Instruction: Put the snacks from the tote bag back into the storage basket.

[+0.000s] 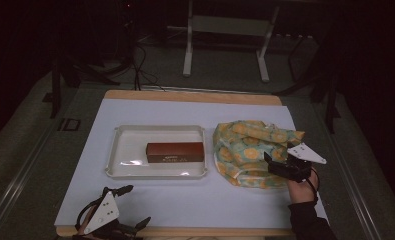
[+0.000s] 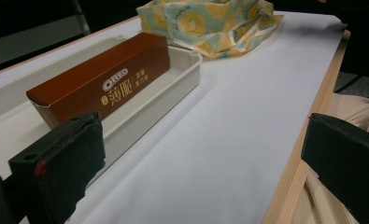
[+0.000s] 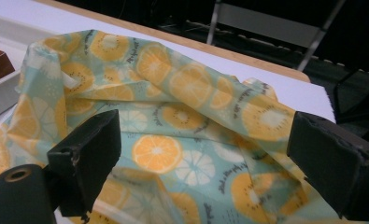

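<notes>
Bag (image 1: pixel 250 150): I see thin, soft, crinkled cloth with a slight sheen, printed with citrus slices.
Box (image 1: pixel 175 152): smooth brown cardboard, faintly glossy, left of the bag.
Tray (image 1: pixel 116 150): glossy white plastic, catching light under the box.
Table cover (image 1: pixel 185 200): matt white sheet, paper-like, beneath the bag.
Table edge (image 2: pixel 303 144): pale wood, bare.
Right gripper (image 3: pixel 205 154): my jaws' pads look like matt black foam, rough-edged, over the bag.

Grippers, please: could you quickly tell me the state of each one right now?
Left gripper: open, holding nothing, near the table's front edge.
Right gripper: open, jaws spread over the orange-print bag, not gripping it.
</notes>
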A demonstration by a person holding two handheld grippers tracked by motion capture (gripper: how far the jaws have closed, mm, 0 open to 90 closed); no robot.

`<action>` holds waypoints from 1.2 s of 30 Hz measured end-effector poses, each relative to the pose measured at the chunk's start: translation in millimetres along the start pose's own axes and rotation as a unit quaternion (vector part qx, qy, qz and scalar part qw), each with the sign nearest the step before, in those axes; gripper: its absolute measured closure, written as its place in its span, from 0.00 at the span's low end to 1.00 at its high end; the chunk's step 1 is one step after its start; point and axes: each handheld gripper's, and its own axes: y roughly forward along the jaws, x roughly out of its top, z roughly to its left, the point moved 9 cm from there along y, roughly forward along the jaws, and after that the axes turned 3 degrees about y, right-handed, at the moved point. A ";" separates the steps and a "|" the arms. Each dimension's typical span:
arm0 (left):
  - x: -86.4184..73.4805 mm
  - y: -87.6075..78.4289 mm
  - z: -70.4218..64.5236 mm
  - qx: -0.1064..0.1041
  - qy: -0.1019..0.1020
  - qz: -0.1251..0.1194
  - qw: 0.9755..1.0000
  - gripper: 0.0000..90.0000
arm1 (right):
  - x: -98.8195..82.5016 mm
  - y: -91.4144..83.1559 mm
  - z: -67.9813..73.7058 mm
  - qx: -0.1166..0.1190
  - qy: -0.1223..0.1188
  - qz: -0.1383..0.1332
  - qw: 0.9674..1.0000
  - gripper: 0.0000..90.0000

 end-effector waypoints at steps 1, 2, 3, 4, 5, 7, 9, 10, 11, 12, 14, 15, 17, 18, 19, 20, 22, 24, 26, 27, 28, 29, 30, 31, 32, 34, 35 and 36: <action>0.0 -0.1 0.0 0.000 0.000 0.000 1.000 0.00 | -1.1 -2.6 -0.6 -0.004 -0.001 -0.002 1.000 0.11; 0.1 -0.2 0.0 0.000 0.000 0.000 1.000 0.00 | -2.9 -4.8 -0.3 -0.004 -0.002 0.000 1.000 0.11; 0.1 -0.2 0.0 0.000 0.000 0.000 1.000 0.00 | -5.1 -6.6 -0.3 -0.007 -0.003 0.002 1.000 0.11; 0.0 -0.2 -0.1 -0.001 0.001 0.000 1.000 0.00 | -7.2 -8.5 -0.5 -0.011 -0.002 0.001 1.000 0.11; 0.0 -0.1 -0.2 -0.001 0.000 0.000 1.000 0.00 | -9.5 -10.2 0.1 -0.009 0.000 0.002 1.000 0.11; 0.1 0.0 -0.4 -0.001 0.001 0.000 1.000 0.00 | -13.3 -12.9 0.8 -0.011 0.000 0.003 1.000 0.11; 0.1 -0.1 -0.4 -0.001 0.002 0.000 1.000 0.00 | -15.7 -16.0 1.3 -0.012 0.003 0.000 1.000 0.11; 0.1 -0.1 -0.5 -0.001 0.001 0.000 1.000 0.00 | -16.8 -17.8 1.4 -0.015 0.003 -0.002 1.000 0.11; 0.1 0.0 -0.5 -0.001 0.001 0.000 1.000 0.00 | -17.9 -19.8 1.7 -0.017 0.003 -0.006 1.000 0.11; 0.1 0.0 -0.6 -0.002 0.002 0.000 1.000 0.00 | -19.2 -21.6 2.1 -0.017 0.003 -0.009 1.000 0.11; 0.0 0.3 -0.7 -0.002 0.002 0.001 1.000 0.00 | -21.8 -25.0 2.2 -0.018 0.002 -0.013 1.000 0.11; 0.0 0.3 -0.7 -0.002 0.002 0.001 1.000 0.00 | -22.9 -27.0 2.4 -0.016 0.004 -0.016 1.000 0.11; 0.0 0.4 -0.9 -0.002 0.002 0.001 1.000 0.00 | -26.1 -29.6 1.8 -0.017 0.002 -0.013 1.000 0.11; 0.0 0.5 -0.9 -0.002 0.002 0.002 1.000 0.00 | -27.5 -31.5 1.9 -0.017 0.003 -0.016 1.000 0.11; 0.0 0.6 -0.9 -0.003 0.002 0.002 1.000 0.00 | -29.6 -33.1 1.8 -0.017 0.003 -0.015 1.000 0.11; -0.1 0.7 -1.1 -0.003 0.001 0.002 1.000 0.00 | -32.0 -34.3 2.0 -0.017 0.006 -0.012 1.000 0.11; -0.1 0.8 -1.2 -0.004 0.001 0.002 1.000 0.00 | -33.8 -35.7 1.6 -0.019 0.007 -0.013 1.000 0.11; -0.1 1.5 -1.5 -0.006 0.001 0.002 1.000 0.00 | -35.7 -37.9 0.7 -0.022 0.007 -0.015 1.000 0.11; -0.3 1.7 -1.7 -0.007 0.003 0.003 1.000 0.00 | -34.1 -38.4 -0.6 -0.023 0.010 -0.022 0.999 0.11; -0.3 1.6 -1.8 -0.008 0.003 0.003 1.000 0.00 | -33.9 -38.4 -1.3 -0.025 0.009 -0.023 0.999 0.11; -0.3 1.6 -1.8 -0.008 0.003 0.003 1.000 0.00 | -33.9 -38.4 -1.3 -0.025 0.009 -0.023 0.999 0.11; -0.1 1.6 -1.8 -0.008 0.003 0.003 1.000 0.00 | -33.9 -38.3 -1.8 -0.027 0.008 -0.025 0.999 0.11; -0.2 1.6 -1.8 -0.008 0.003 0.003 1.000 0.00 | -34.7 -37.5 -2.1 -0.026 0.011 -0.025 0.999 0.11; -0.2 1.6 -1.9 -0.009 0.003 0.003 1.000 0.00 | -35.0 -37.3 -2.4 -0.026 0.011 -0.024 0.999 0.11; -0.3 1.6 -2.0 -0.009 0.003 0.003 1.000 0.00 | -35.1 -37.2 -2.6 -0.025 0.011 -0.025 0.999 0.11; -0.3 1.6 -2.2 -0.010 0.004 0.004 1.000 0.00 | -34.9 -37.2 -2.9 -0.025 0.011 -0.026 0.999 0.11; -0.3 1.6 -2.2 -0.010 0.004 0.004 1.000 0.00 | -34.5 -37.3 -2.9 -0.026 0.011 -0.028 0.999 0.11; -0.2 1.6 -2.4 -0.010 0.004 0.003 1.000 0.00 | -33.3 -37.7 -2.2 -0.025 0.010 -0.032 0.999 0.11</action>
